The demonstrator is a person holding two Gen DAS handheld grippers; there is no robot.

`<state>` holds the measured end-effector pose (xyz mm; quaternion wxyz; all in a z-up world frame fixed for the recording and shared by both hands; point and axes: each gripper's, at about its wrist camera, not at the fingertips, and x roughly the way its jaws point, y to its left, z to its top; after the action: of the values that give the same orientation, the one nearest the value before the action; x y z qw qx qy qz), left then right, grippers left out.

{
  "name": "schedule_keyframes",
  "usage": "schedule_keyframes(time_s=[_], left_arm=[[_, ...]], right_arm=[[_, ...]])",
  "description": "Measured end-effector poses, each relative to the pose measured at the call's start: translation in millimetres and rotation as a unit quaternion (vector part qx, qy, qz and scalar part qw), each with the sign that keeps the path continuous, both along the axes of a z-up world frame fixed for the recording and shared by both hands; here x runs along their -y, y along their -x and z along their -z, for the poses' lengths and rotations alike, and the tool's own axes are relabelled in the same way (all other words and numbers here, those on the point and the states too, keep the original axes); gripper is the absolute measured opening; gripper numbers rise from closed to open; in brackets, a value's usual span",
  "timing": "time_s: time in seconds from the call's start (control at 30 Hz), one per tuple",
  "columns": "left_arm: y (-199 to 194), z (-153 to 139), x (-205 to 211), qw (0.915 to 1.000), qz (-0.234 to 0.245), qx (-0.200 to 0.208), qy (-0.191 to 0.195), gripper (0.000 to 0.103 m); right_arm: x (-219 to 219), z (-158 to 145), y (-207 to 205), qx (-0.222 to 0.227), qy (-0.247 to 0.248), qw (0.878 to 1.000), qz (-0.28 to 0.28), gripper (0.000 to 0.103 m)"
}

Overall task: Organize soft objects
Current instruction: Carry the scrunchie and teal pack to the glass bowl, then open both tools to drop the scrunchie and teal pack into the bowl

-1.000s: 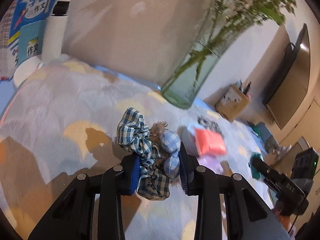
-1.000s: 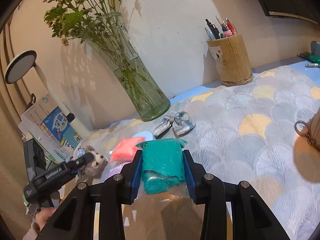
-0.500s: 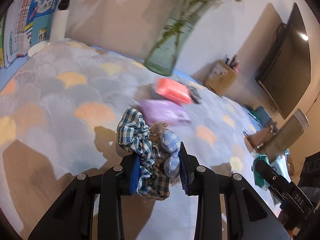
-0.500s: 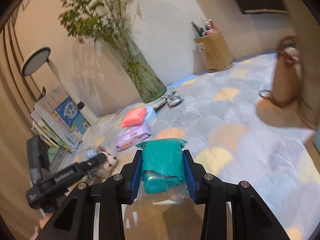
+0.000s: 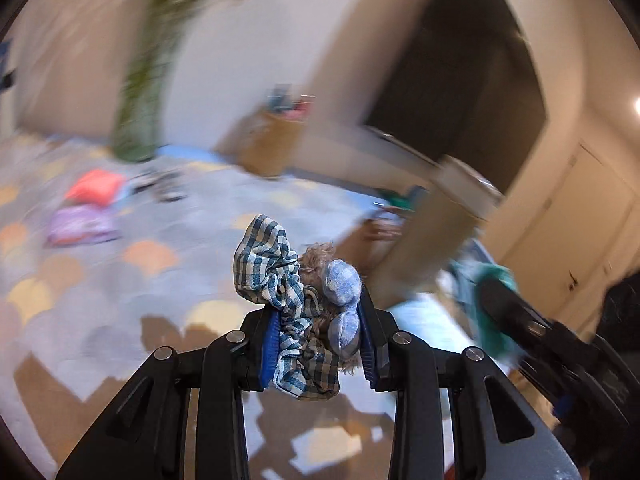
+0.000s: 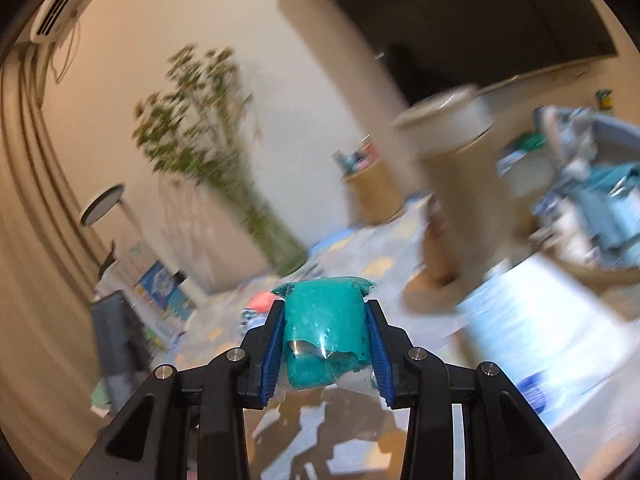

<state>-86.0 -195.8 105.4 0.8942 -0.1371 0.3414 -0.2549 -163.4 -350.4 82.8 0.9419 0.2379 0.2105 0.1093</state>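
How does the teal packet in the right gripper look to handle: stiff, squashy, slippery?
The teal packet probably squashes easily: it bulges between the right gripper's fingers. Its clear glossy wrap shows glare, so it may be slippery. It looks light, held by a side pinch alone.

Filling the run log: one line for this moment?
left gripper: shut on blue checked plush toy | right gripper: shut on teal wrapped soft pack

Home living room or study: counter (image 5: 168, 280) under a fan-pattern cloth, glass vase of green stems (image 6: 276, 236), pen holder (image 6: 374, 192), stacked books (image 6: 160, 284), wall AC unit (image 6: 60, 8), dark TV screen (image 5: 460, 92).
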Motion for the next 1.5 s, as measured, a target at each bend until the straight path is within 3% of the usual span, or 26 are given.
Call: schedule_keyframes(time_s=[0.17, 0.43, 0.57, 0.67, 0.83, 1.13, 1.23, 1.27, 1.3, 1.33, 1.4, 1.5], left_arm=[[10, -16, 65, 0.9979, 0.051, 0.02, -0.035, 0.031], [13, -17, 150, 0.9893, 0.098, 0.032, -0.103, 0.031], [-3, -20, 173, 0.9892, 0.104, 0.024, -0.101, 0.031], [-15, -21, 198, 0.9871, 0.13, 0.002, -0.094, 0.031], [-22, -14, 228, 0.9832, 0.146, 0.001, -0.11, 0.031], [-47, -21, 258, 0.9846, 0.121, 0.018, -0.125, 0.034], [-58, -19, 261, 0.9868, 0.102, 0.004, -0.125, 0.043], [-59, -18, 263, 0.9865, 0.101, -0.003, -0.129, 0.043], [-62, -16, 266, 0.9854, 0.101, -0.011, -0.137, 0.047], [-63, -14, 271, 0.9828, 0.107, -0.018, -0.149, 0.05], [-63, -12, 278, 0.9797, 0.123, -0.026, -0.156, 0.071], [-56, -10, 285, 0.9767, 0.138, -0.029, -0.162, 0.078]], right_arm=[[57, -1, -4, -0.027, 0.003, 0.999, 0.044, 0.038], [150, 14, -17, -0.071, -0.018, 0.991, 0.108, 0.038], [188, 10, -27, -0.084, -0.025, 0.986, 0.14, 0.038], [210, 1, -35, -0.092, -0.006, 0.982, 0.167, 0.038], [245, -10, -57, -0.123, 0.013, 0.97, 0.207, 0.038], [281, -23, -77, -0.141, 0.019, 0.961, 0.237, 0.038], [282, -23, -86, -0.141, 0.023, 0.962, 0.233, 0.039], [282, -22, -89, -0.143, 0.024, 0.962, 0.23, 0.052], [282, -22, -93, -0.149, 0.027, 0.962, 0.228, 0.077], [280, -20, -97, -0.153, 0.03, 0.961, 0.229, 0.087], [278, -21, -97, -0.147, 0.035, 0.96, 0.236, 0.092], [278, -22, -97, -0.148, 0.03, 0.96, 0.235, 0.092]])
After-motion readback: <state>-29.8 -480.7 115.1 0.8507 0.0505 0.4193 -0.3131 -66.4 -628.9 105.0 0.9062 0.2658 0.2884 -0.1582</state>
